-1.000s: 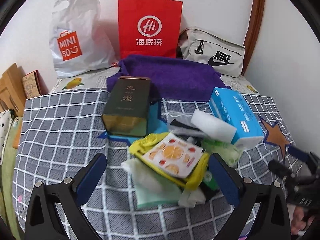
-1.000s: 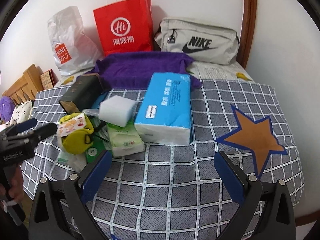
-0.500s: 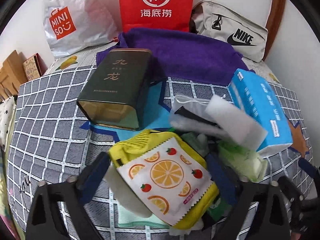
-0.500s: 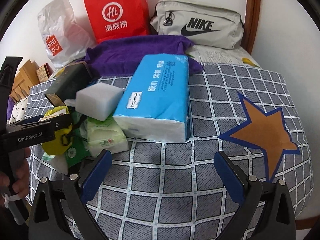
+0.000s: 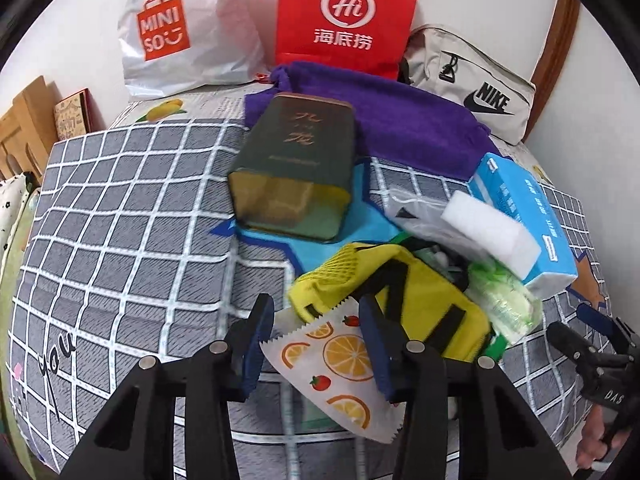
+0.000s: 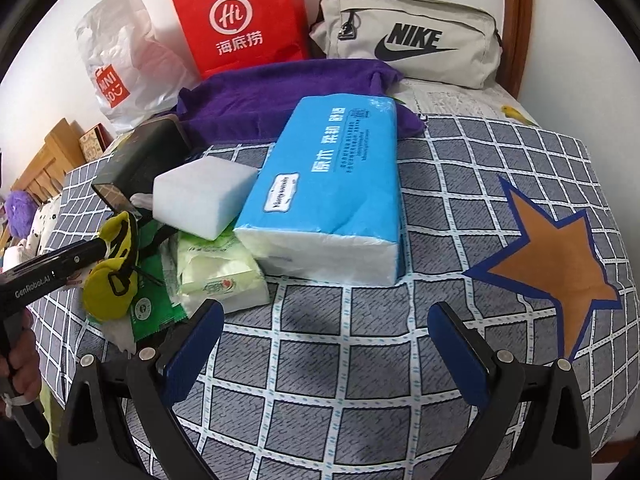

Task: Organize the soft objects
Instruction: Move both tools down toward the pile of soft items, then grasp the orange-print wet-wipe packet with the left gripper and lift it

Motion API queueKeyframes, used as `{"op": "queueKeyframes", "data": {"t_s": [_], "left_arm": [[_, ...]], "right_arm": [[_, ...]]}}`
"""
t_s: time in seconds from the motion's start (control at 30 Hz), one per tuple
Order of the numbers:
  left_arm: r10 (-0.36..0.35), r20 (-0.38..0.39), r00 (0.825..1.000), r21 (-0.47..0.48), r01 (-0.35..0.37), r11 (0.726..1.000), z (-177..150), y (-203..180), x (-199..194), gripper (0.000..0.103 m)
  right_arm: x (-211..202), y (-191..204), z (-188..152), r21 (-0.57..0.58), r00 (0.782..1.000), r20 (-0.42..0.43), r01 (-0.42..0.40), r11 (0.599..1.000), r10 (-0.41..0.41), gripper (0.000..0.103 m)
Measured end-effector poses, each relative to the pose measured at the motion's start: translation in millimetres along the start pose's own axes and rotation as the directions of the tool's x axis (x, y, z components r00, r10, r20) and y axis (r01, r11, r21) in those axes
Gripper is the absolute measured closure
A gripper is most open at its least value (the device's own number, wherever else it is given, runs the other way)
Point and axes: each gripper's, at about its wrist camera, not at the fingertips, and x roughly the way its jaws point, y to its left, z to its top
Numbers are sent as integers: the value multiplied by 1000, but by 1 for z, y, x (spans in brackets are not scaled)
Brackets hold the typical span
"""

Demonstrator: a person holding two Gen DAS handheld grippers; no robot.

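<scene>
My left gripper [image 5: 318, 344] has just been closing around the fruit-printed packet [image 5: 340, 364], which lies against the yellow pouch [image 5: 404, 300] on the checked bedspread [image 5: 120, 216]; I cannot tell if the pads press it. My right gripper [image 6: 324, 344] hangs wide apart, empty, before the blue tissue pack [image 6: 332, 184].

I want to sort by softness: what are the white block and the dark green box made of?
White block: probably foam sponge, matte, with soft rounded edges. Dark green box: likely metal tin, since its glossy sides reflect light and its corners hold a stiff shape.
</scene>
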Motion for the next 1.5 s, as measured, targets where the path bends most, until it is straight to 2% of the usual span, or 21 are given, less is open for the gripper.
{"op": "queueKeyframes", "data": {"t_s": [0.13,0.27,0.33,0.43,0.47,0.53,0.6,0.67,0.73,0.83,0.9,0.93,1.4,1.5], "left_arm": [[-4,24,1000,-37,5,999,-6,25,0,61],[62,15,998,-53,-61,997,-8,46,9,61],[71,6,997,-57,-70,996,-10,55,16,61],[75,34,997,-37,-74,997,-12,57,17,61],[75,36,997,-30,-74,997,-13,57,17,58],[75,53,996,-8,-74,997,-15,54,19,43],[126,73,989,19,-128,992,-18,50,23,23],[136,92,986,2,-137,991,-19,55,24,18],[115,97,989,-14,-114,993,-18,60,23,18],[129,90,988,-3,-130,992,-18,59,25,15],[154,76,985,-9,-154,988,-17,59,28,2],[160,61,985,-26,-159,987,-16,63,30,0],[180,65,982,-37,-178,983,-19,59,29,0],[162,68,985,-34,-160,987,-19,60,27,0]], "right_arm": [[0,6,-3,-12,1000,-7,11,1000,-11,2],[1,11,-5,-26,1000,-16,26,999,-27,2],[3,15,-6,-33,999,-22,29,999,-30,2],[4,20,-7,-50,999,-27,40,998,-41,2],[5,23,-7,-58,998,-30,45,997,-47,2],[6,28,-8,-73,998,-33,53,996,-55,2],[7,31,-8,-83,998,-35,57,995,-60,2],[8,35,-8,-95,997,-38,58,994,-62,2],[10,37,-9,-103,997,-40,65,992,-70,2],[14,37,-10,-106,995,-53,75,992,-81,2],[16,37,-11,-100,995,-64,74,992,-81,2],[16,37,-11,-98,995,-65,74,992,-81,2],[16,42,-13,-98,995,-73,57,994,-65,2],[15,41,-14,-95,996,-73,47,994,-54,2]]}}
